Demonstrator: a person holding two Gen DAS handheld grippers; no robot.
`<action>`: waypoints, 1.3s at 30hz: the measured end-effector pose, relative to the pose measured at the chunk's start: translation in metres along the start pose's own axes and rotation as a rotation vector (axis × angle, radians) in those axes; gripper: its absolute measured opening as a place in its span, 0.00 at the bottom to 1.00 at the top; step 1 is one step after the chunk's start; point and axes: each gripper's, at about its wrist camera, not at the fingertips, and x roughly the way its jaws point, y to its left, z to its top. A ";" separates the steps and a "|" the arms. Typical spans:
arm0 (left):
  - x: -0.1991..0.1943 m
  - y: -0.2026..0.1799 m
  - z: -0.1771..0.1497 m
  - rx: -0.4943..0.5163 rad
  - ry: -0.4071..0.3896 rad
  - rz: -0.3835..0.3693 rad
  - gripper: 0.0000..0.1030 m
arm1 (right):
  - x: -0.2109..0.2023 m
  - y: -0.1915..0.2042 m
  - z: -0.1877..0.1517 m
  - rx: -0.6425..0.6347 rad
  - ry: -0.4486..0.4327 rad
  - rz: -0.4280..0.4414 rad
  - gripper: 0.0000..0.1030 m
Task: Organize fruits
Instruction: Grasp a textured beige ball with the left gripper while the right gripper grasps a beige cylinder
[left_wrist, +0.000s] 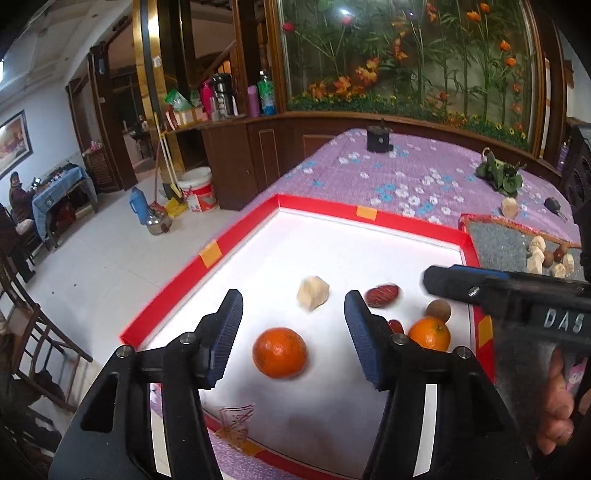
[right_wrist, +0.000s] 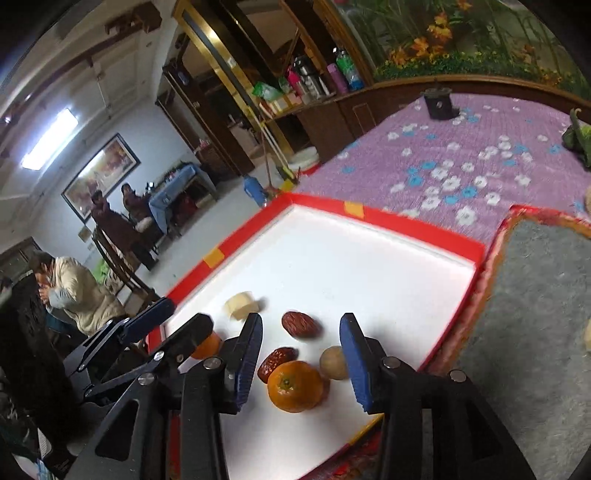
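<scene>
Left tool (left_wrist: 293, 334) spread, orange (left_wrist: 279, 352) loose between pads. Right tool (right_wrist: 301, 360) spread over second orange (right_wrist: 294, 386). Six fruits in tray (left_wrist: 236, 236); more wait on mat (left_wrist: 502, 247).

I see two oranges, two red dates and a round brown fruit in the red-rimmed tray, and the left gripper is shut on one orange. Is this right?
Not quite. In the left wrist view the left gripper is open: the orange lies free on the tray between its pads. The rest stands.
</scene>
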 end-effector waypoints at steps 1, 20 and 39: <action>-0.004 -0.001 0.001 0.004 -0.007 -0.001 0.56 | -0.006 -0.003 0.000 0.004 -0.013 -0.005 0.41; -0.050 -0.125 0.008 0.236 -0.029 -0.195 0.59 | -0.205 -0.191 -0.033 0.372 -0.278 -0.267 0.42; 0.019 -0.244 0.040 0.396 0.137 -0.296 0.59 | -0.174 -0.253 -0.020 0.416 -0.045 -0.346 0.34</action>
